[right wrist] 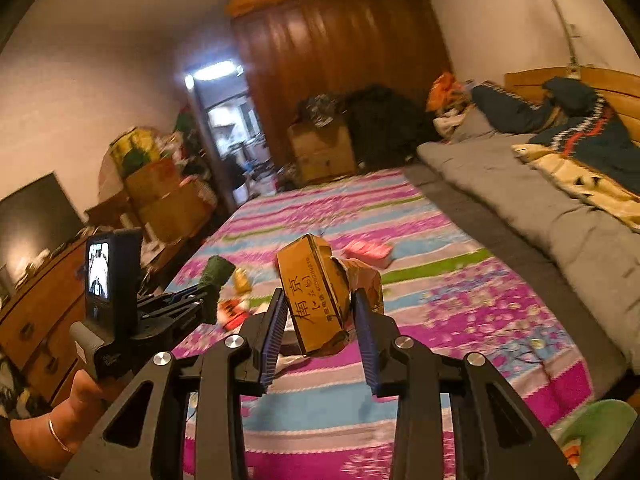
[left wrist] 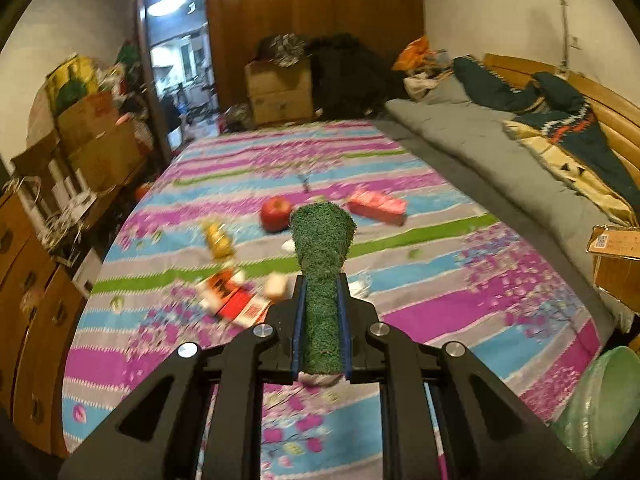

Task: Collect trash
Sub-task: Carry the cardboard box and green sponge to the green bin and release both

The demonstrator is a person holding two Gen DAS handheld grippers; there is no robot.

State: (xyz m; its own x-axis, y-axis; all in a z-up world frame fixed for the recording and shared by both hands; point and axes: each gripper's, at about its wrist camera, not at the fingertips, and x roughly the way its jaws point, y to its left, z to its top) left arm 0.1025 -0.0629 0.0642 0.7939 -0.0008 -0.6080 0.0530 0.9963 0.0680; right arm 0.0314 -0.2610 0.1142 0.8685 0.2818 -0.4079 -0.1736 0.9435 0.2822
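Observation:
My left gripper is shut on a green fuzzy roll and holds it above the striped bed sheet. It also shows in the right wrist view at left, with the green roll. My right gripper is shut on a crushed gold cigarette pack, held above the sheet. On the sheet lie a red apple, a pink box, a yellow wrapper and a red-white carton.
A grey blanket and dark clothes lie on the bed's right side. Cardboard boxes stand beyond the bed, more boxes and wooden drawers at left. A green bag sits at lower right.

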